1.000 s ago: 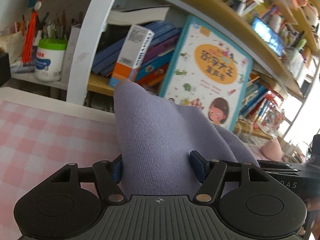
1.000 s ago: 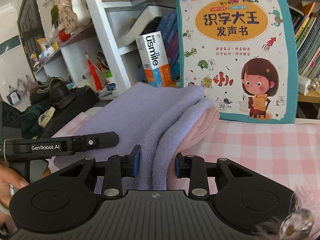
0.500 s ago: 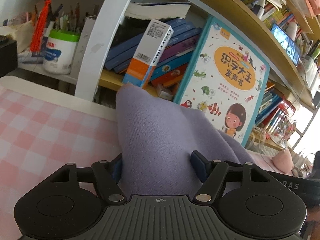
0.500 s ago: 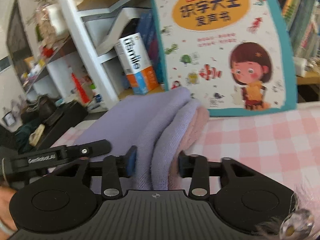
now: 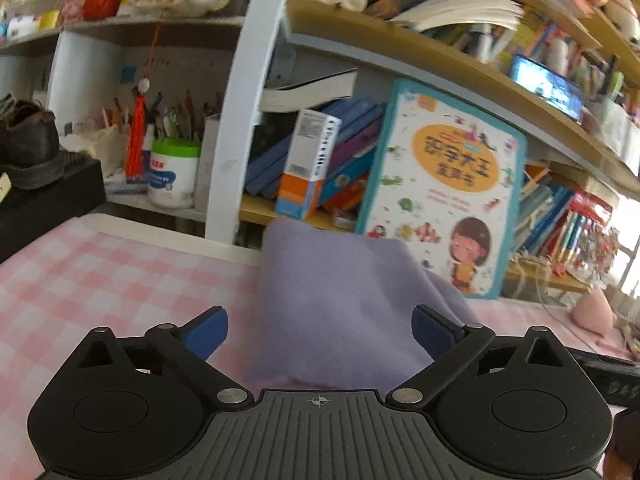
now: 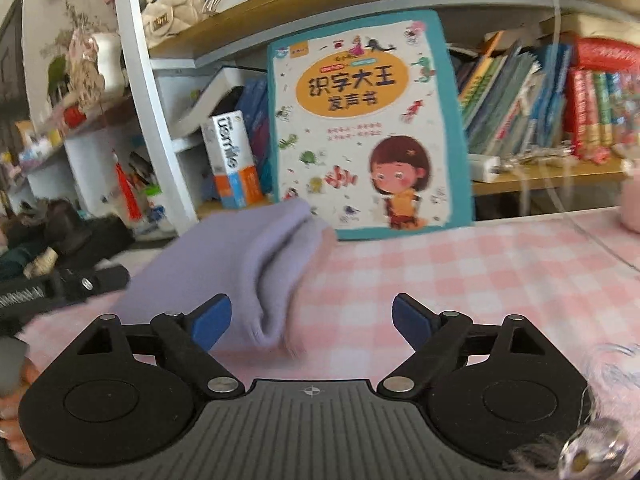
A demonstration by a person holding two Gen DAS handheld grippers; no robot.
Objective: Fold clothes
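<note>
A folded lilac knit garment (image 5: 336, 304) lies on the pink checked tablecloth (image 5: 100, 280), its far end near a big children's book (image 5: 444, 188). My left gripper (image 5: 320, 330) has its jaws opening wide; the blue pads stand off the cloth on both sides, with the fold between them. In the right wrist view the same garment (image 6: 248, 268) shows its stacked folded edges. My right gripper (image 6: 310, 322) is opening too; the fold sits by its left pad (image 6: 212, 322) and the right pad is over bare tablecloth. Neither gripper holds the garment.
A bookshelf (image 5: 440, 60) full of books stands right behind the table. A white post (image 5: 240, 128) rises at the table's back edge. A toothpaste box (image 6: 232, 160) and a white jar (image 5: 172, 176) sit on the low shelf. The other gripper's black body (image 6: 60, 288) lies left of the garment.
Both grippers opened and let go of the lilac garment, then drew back from it. The garment has dropped lower onto the table and the shelf now looks farther off.
</note>
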